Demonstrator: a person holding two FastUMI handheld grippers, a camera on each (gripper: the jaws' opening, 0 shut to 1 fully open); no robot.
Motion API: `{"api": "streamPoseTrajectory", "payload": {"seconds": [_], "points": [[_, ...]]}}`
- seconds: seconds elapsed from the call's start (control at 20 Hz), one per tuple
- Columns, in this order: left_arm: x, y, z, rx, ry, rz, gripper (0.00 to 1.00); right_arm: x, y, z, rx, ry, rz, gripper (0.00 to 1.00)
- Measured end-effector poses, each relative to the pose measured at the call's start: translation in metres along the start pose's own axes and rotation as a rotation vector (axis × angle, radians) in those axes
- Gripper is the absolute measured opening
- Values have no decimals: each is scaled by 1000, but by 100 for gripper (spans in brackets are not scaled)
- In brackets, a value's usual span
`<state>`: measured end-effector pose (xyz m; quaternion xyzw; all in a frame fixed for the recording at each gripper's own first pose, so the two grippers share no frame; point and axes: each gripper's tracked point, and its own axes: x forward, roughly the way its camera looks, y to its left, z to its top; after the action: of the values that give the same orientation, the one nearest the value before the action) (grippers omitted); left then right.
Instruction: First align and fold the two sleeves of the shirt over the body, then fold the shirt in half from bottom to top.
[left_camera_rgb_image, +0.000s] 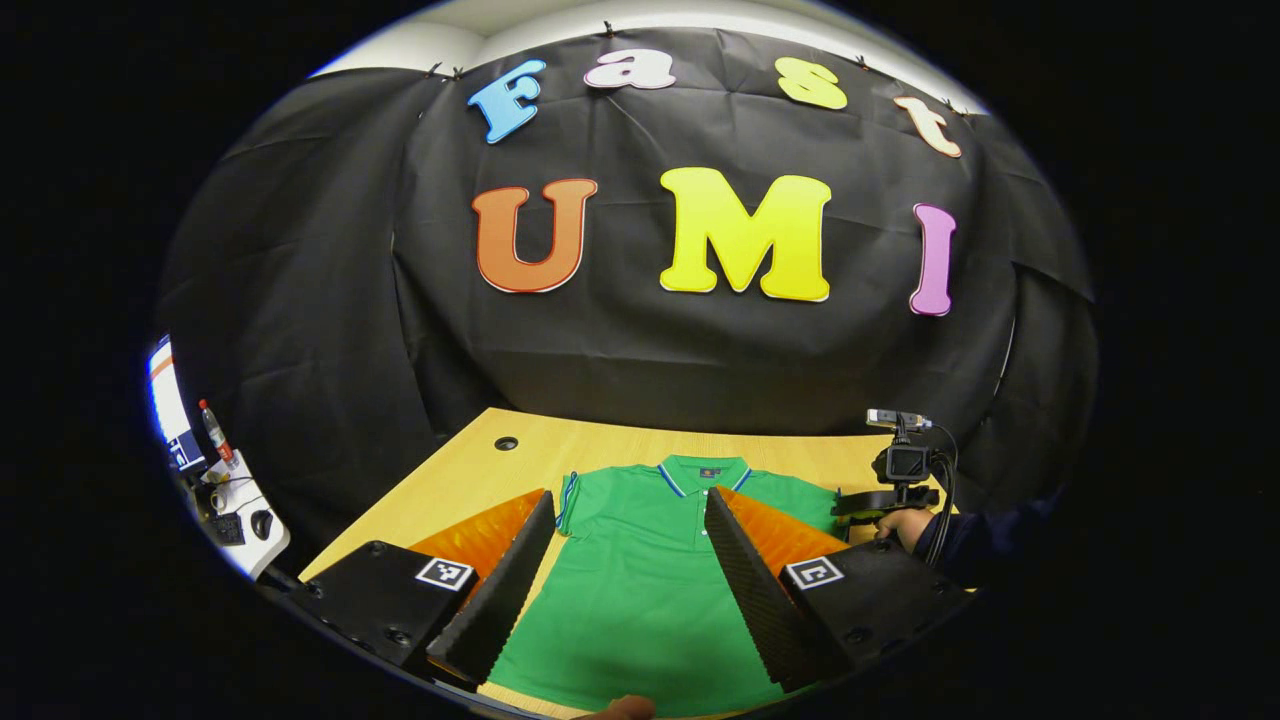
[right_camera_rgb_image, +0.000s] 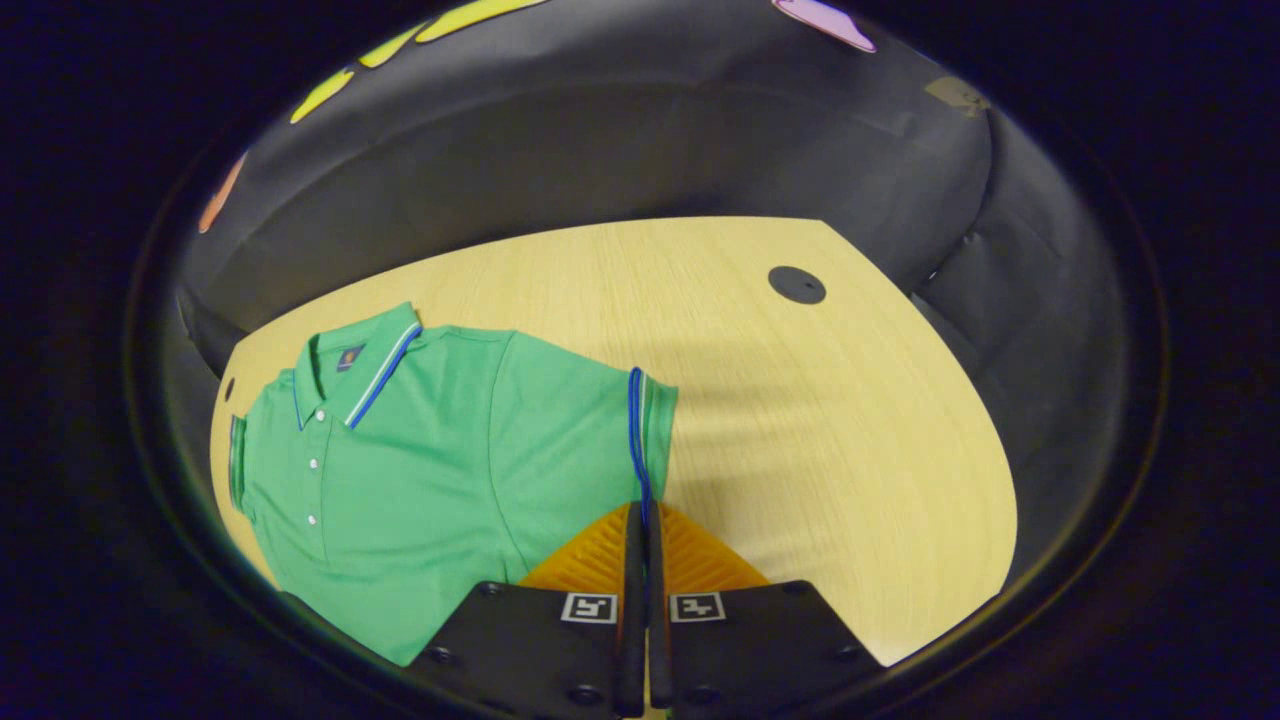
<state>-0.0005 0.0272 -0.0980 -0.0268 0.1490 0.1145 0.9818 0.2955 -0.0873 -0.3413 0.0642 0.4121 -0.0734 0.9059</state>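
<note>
A green polo shirt (left_camera_rgb_image: 640, 590) is spread flat, front side up, on a pale wooden table (left_camera_rgb_image: 470, 480), with its collar toward the black booth wall and its hem toward the near edge. In the left gripper view, the left claw (left_camera_rgb_image: 630, 520) is held released, its two fingers spread wide above the shirt: the body of the shirt is seen between them, one finger standing over the sleeve edge at about 9 o'clock and the other over the chest at about 3 o'clock, and no cloth is pinched. Whether the fingertips touch the fabric cannot be told. At 3 o'clock in that view, beside the shirt's far sleeve, the other claw with its camera (left_camera_rgb_image: 905, 465) is seen, held by a hand (left_camera_rgb_image: 900, 525) in a dark sleeve. In the right gripper view, the right claw (right_camera_rgb_image: 643, 525) is clenched, its fingers pressed together at 6 o'clock on the blue-trimmed hem of the sleeve (right_camera_rgb_image: 640, 430); the blue trim runs straight down into the closed fingertips. From that claw, the shirt's body lies toward 9 o'clock and the collar (right_camera_rgb_image: 355, 370) toward 10 o'clock, while bare tabletop stretches toward 1 o'clock, where a round dark cap (right_camera_rgb_image: 797, 285) is set in the wood.
</note>
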Motion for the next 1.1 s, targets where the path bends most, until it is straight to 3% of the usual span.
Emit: {"api": "streamPoseTrajectory", "payload": {"seconds": [0.35, 0.55, 1.1], "points": [[-7, 7, 5, -7, -22, 14, 98, -42, 24, 47, -41, -134, 40, 5], [-13, 17, 7, -15, -40, 29, 97, -60, 60, 58, -103, -174, 82, 5], [-29, 70, -9, -48, -30, 128, 98, -51, 156, 14, -212, -119, 162, 4]]}}
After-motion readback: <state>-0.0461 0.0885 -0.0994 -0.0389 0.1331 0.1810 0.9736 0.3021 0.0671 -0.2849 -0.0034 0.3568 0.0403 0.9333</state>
